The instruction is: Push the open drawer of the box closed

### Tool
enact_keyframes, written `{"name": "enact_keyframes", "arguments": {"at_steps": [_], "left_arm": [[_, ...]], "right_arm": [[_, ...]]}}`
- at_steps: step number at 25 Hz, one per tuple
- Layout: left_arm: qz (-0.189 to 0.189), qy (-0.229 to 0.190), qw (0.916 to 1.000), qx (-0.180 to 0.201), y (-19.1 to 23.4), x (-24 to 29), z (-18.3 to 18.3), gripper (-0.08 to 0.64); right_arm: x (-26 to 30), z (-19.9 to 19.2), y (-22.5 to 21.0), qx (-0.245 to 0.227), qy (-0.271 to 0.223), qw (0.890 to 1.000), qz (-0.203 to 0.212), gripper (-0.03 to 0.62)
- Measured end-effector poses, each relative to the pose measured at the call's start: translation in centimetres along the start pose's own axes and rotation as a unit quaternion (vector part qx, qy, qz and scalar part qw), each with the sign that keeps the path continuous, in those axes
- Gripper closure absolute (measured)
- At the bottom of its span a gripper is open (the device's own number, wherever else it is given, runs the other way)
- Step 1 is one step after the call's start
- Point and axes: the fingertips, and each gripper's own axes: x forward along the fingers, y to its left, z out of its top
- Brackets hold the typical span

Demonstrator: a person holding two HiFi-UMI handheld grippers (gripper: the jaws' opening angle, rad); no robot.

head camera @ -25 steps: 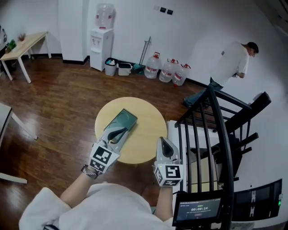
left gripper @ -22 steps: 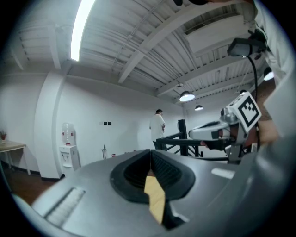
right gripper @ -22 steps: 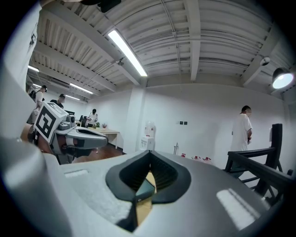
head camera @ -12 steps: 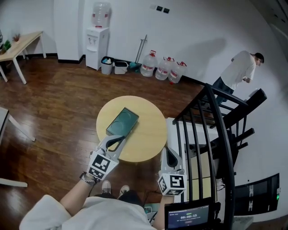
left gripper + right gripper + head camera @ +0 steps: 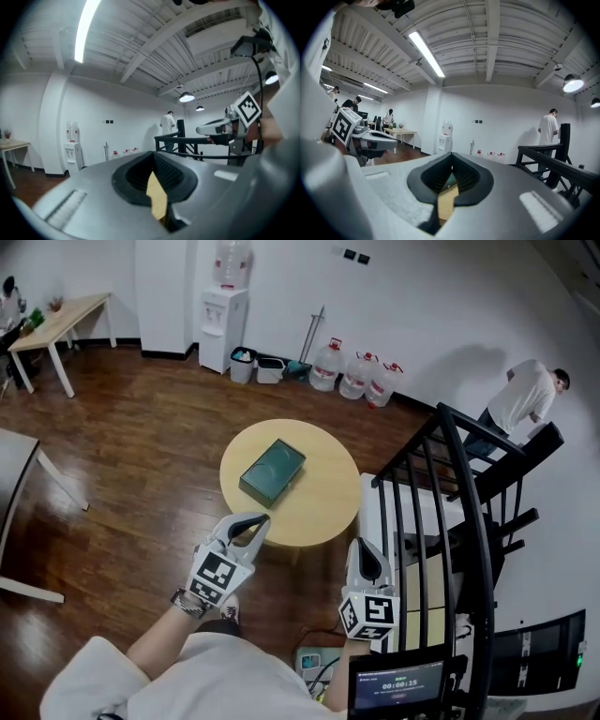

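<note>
The box [image 5: 273, 472], dark green, lies near the middle of the round table [image 5: 323, 498]. Its long side runs diagonal, from low-left to up-right in the head view. From above it looks like one compact block, w/ the drawer in line w/ the body; the seam itself is too small to see.

The left gripper [image 5: 251, 523] is over the wood floor [image 5: 141, 456], just outside the table edge on the person's side. Its tips point toward the box but are well apart from it. Its jaws are fully together w/ nothing between them. In the left gripper view only a thin strip of yellow tabletop shows through the slit btw. the pads.

The right gripper [image 5: 363, 549] is at the near-right edge of the table, beside the black railing [image 5: 441, 484], also well apart from the box. Its jaws are together too and grip nothing. In the right gripper view a bit of tabletop and a small dark-green patch show through the slit.

Both grippers point approx. level, side by side, and each one is visible in the other's view.

Background:
- a water dispenser [image 5: 231, 298] at the far wall
- three big water bottles [image 5: 358, 381] on the floor near it
- a wooden desk [image 5: 61, 324] at far left
- a person [image 5: 532, 397] standing at far right, behind the railing
</note>
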Motion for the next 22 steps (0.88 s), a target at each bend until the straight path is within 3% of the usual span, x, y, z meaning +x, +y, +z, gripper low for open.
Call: {"name": "enact_keyframes", "arguments": {"at_steps": [8, 15, 22], "left_arm": [[0.011, 0.000, 0.9999, -0.006, -7.3, -4.5, -0.5, 0.552], [0.023, 0.004, 0.9997, -0.003, -14.8, -8.8, -0.1, 0.552], [0.042, 0.016, 0.9990, 0.009, -18.3, -12.3, 0.1, 0.552]], "right_arm": [[-9.7, -2.0, -0.2, 0.006, 0.002, 1.000, -0.004, 0.589], [-17.3, -2.7, 0.5, -0.009, 0.004, 1.000, 0.018, 0.589], [-21.1, -3.1, 2.1, -0.015, 0.006, 0.999, 0.044, 0.589]]}}
